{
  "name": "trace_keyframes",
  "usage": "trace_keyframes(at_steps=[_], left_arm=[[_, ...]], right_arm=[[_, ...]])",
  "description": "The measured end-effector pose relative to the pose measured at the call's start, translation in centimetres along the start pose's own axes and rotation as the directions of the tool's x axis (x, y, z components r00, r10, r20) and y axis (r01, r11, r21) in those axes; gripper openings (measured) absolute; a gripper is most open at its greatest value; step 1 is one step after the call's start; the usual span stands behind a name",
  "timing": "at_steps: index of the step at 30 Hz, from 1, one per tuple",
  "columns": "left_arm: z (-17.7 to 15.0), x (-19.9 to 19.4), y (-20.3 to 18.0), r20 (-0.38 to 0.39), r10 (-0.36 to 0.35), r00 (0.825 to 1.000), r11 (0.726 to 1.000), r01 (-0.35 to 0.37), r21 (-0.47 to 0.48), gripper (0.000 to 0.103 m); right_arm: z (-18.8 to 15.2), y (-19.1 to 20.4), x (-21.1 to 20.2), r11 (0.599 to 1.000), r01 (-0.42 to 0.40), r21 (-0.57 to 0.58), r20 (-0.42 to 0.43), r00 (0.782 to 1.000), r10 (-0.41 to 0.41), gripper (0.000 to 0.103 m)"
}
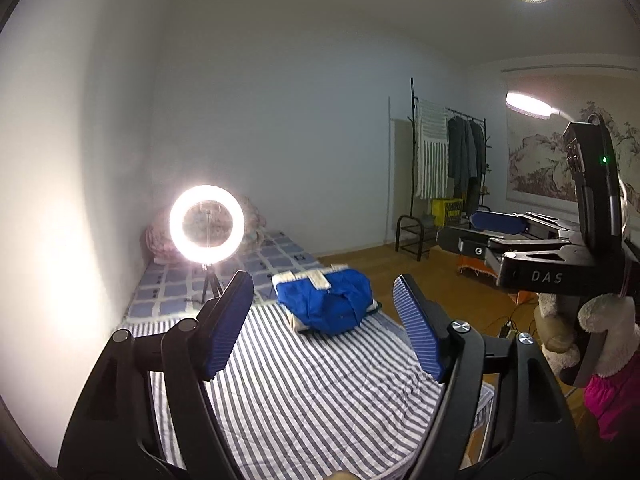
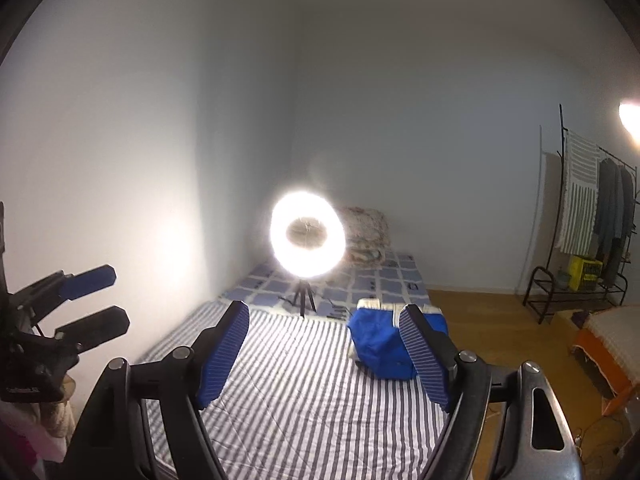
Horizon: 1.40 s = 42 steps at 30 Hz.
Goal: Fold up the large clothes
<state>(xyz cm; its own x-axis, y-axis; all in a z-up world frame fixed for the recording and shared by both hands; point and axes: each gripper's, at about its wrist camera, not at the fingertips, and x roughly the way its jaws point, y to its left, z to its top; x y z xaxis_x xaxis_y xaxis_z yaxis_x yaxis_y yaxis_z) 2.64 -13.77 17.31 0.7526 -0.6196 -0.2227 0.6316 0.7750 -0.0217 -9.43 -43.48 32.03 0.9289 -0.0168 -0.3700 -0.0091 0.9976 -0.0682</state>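
A folded blue garment with white trim (image 1: 329,301) lies on the striped sheet (image 1: 312,392) of the bed, toward its right edge; in the right wrist view the garment (image 2: 380,340) is partly hidden behind my right finger. My left gripper (image 1: 323,320) is open and empty, held well above the sheet, short of the garment. My right gripper (image 2: 324,350) is open and empty, also above the sheet. The right gripper shows at the right of the left wrist view (image 1: 476,232), the left gripper at the left of the right wrist view (image 2: 100,300).
A lit ring light on a small tripod (image 1: 206,224) stands on the bed behind the garment. Pillows (image 2: 366,228) lie at the bed head by the wall. A clothes rack (image 1: 448,156) stands at the far right. Wooden floor (image 1: 432,276) runs right of the bed.
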Motion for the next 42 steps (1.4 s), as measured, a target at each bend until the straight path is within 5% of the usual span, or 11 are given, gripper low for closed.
trace_keyframes(at_steps=[12, 17, 22, 33, 42], left_arm=[[-7.9, 7.1, 1.1, -0.169, -0.009, 0.986, 0.997, -0.005, -0.083, 0.076], [-9.8, 9.4, 2.0, -0.205, 0.012, 0.979, 0.995, -0.033, -0.099, 0.083], [-10.9, 10.8, 2.5, -0.231, 0.039, 0.972, 0.994, -0.060, -0.087, 0.086], [-12.5, 12.3, 3.7, -0.267, 0.095, 0.959, 0.988, -0.125, -0.095, 0.101], [-13.4, 12.4, 3.0, -0.273, 0.149, 0.950, 0.984, -0.170, -0.054, 0.103]], right_arm=[[-7.3, -1.9, 5.3, 0.994, 0.100, 0.037, -0.089, 0.991, -0.096, 0.088], [-9.2, -2.8, 7.4, 0.990, 0.130, 0.045, -0.109, 0.986, -0.125, 0.092], [-11.1, -3.2, 8.9, 0.987, 0.149, 0.064, -0.118, 0.983, -0.141, 0.103], [-14.6, -3.5, 11.9, 0.979, 0.199, 0.033, -0.159, 0.969, -0.191, 0.103], [-15.0, -3.8, 12.0, 0.975, 0.216, 0.055, -0.167, 0.965, -0.204, 0.103]])
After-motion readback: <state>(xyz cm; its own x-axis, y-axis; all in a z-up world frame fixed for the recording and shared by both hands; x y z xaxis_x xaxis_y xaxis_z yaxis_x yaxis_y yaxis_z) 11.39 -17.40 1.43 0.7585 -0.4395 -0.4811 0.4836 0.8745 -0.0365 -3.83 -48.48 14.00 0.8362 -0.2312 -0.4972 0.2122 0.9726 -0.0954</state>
